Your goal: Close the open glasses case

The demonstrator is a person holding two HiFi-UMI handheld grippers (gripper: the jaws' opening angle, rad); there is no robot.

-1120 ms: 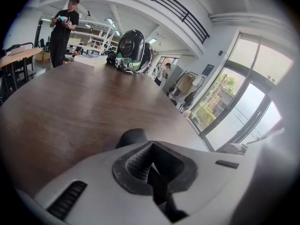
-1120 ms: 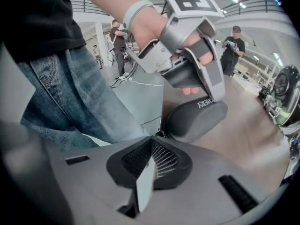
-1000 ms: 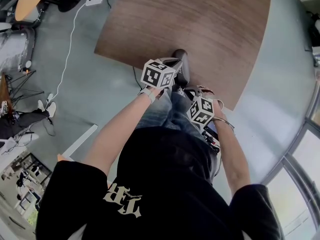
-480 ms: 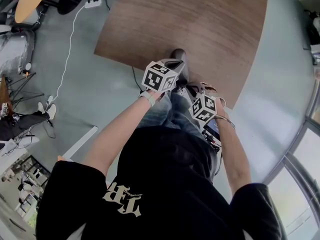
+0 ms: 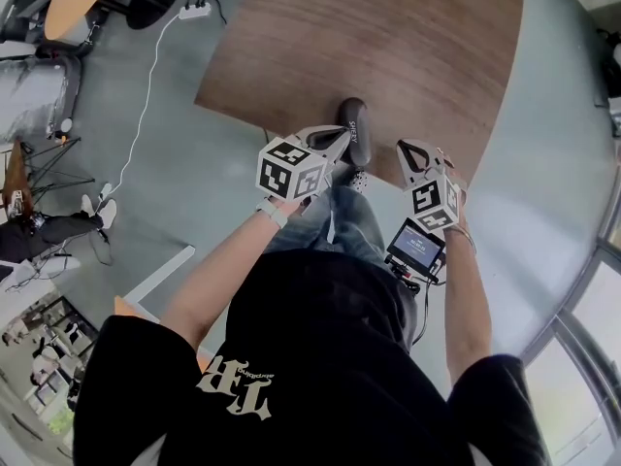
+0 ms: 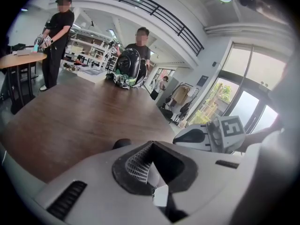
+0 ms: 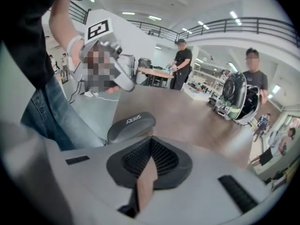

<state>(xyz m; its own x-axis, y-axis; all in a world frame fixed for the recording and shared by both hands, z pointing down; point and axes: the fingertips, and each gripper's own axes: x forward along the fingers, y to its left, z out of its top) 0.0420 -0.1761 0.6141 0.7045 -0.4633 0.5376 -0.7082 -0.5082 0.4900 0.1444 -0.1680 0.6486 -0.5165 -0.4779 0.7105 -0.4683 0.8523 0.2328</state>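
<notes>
Black shirt (image 5: 320,357) fills the bottom of the head view, with blue jeans (image 5: 349,226) below it and a small lit screen (image 5: 417,245) beside the right forearm. Both arms reach forward to the near edge of the table.

The left gripper (image 5: 338,140) has its jaws pressed together with nothing between them, as its own view shows. The right gripper (image 5: 408,151) also has its jaws together and holds nothing. It is held a little to the right of the left one, and their tips are apart.

The glasses case (image 5: 355,131) is dark grey and rounded, with pale lettering on top. It lies on the table right at the near edge, just beside the left gripper's tip and to the left of the right gripper's tip. Neither set of jaws grips it, and whether the left tip touches it cannot be told. In the right gripper view its lid looks to be down.

Beyond it stretches the brown wooden table (image 5: 388,37). On the grey floor to the left a white cable (image 5: 141,95) runs up to a power strip (image 5: 194,11). Far off, across the table, a person in black (image 7: 182,62) stands at another table, and a second person (image 7: 253,74) stands to the right.
</notes>
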